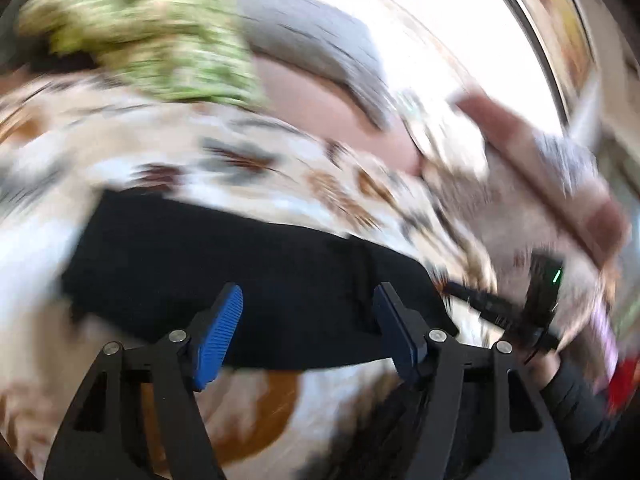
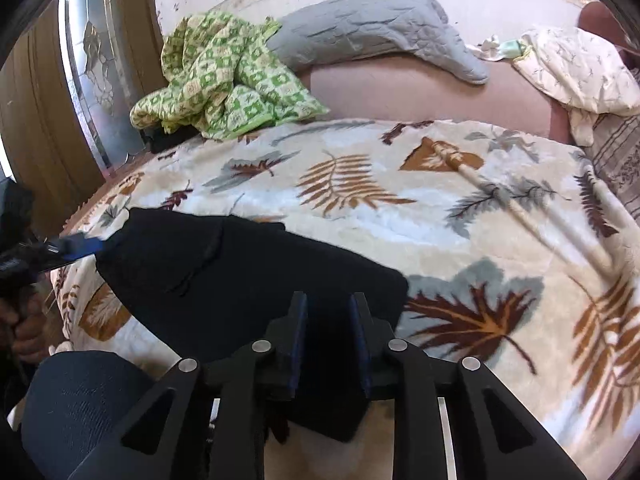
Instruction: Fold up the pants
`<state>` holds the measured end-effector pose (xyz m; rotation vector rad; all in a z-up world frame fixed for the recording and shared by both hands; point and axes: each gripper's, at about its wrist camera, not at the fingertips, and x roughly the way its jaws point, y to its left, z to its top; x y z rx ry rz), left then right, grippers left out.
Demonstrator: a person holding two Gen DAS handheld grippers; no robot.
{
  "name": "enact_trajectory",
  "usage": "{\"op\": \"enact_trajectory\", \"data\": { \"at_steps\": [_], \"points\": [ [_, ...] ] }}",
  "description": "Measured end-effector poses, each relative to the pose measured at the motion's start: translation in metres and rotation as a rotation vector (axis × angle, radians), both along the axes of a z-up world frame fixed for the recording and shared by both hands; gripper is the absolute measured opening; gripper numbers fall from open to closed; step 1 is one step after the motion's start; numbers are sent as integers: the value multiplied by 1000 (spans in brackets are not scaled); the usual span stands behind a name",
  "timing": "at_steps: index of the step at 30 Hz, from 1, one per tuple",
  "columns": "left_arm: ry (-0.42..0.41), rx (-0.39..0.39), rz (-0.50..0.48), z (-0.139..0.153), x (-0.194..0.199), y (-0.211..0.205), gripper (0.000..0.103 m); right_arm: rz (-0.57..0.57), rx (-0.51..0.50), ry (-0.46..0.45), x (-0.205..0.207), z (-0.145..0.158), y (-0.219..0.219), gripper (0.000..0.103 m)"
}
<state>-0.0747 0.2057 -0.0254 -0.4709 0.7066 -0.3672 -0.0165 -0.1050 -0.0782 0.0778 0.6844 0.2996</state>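
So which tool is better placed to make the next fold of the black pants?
Probably the right tool: its fingers stand close together with the near edge of the black pants between them, apparently gripped. The left tool is open over the pants, holding nothing, and its view is motion-blurred.

The pants (image 2: 240, 280) lie flat on a blanket (image 2: 460, 216) that covers the bed (image 2: 420, 88). The right claw (image 2: 328, 340) sits over their near edge, fabric between its fingers. The left claw (image 2: 76, 246) meets the pants at their far left end. Beyond the right claw, past the blanket's far edge, a crumpled quilt (image 2: 224, 80) lies to the left, a pillow (image 2: 380, 28) straight ahead behind it, and a second pillow (image 2: 580, 72) to the far right.

In the left wrist view, the left claw (image 1: 308, 328) sits above the pants (image 1: 240, 280).
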Motion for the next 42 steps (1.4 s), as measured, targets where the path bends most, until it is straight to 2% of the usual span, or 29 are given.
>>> {"op": "enact_trajectory", "data": {
  "at_steps": [3,6,9,10,14,18,19,20,22,25,30,32,33,35,36,37,39,42],
  "points": [
    [61,-80,122,-17,-15,34,67,27,-49,56,8,-16,16,31],
    [128,-147,205,-39,-9,51,67,25,-107,37,8,-21,26,33],
    [202,-298,273,-64,5,63,67,22,-95,39,8,-22,24,33],
    [192,-338,305,-66,8,68,67,22,-90,39,7,-22,23,33],
    [176,-389,365,-66,21,75,69,28,-103,31,6,-24,24,33],
    [141,-424,404,-66,21,79,68,28,-110,30,7,-23,25,33],
    [137,-419,419,-67,21,79,64,28,-111,30,7,-23,25,33],
    [135,-401,431,-66,20,77,61,29,-112,29,7,-23,25,33],
    [139,-327,471,-67,17,73,41,30,-112,27,6,-23,25,34],
    [143,-286,512,-73,14,75,24,30,-115,25,6,-23,26,34],
    [138,-273,509,-74,12,76,12,30,-112,23,5,-24,25,34],
    [131,-234,502,-70,12,73,10,29,-109,23,4,-24,25,34],
    [115,-189,493,-65,11,69,9,30,-107,24,5,-24,25,34],
    [60,-42,464,-48,11,52,8,30,-98,27,5,-24,24,35],
    [3,54,430,-35,10,39,8,30,-93,29,5,-24,23,35],
    [-36,112,400,-26,9,28,8,29,-86,32,6,-24,22,35],
    [-112,202,334,-11,7,8,8,29,-67,38,7,-23,20,36],
    [-203,263,208,9,4,-23,8,37,-41,41,6,-21,18,41]
  ]
}}
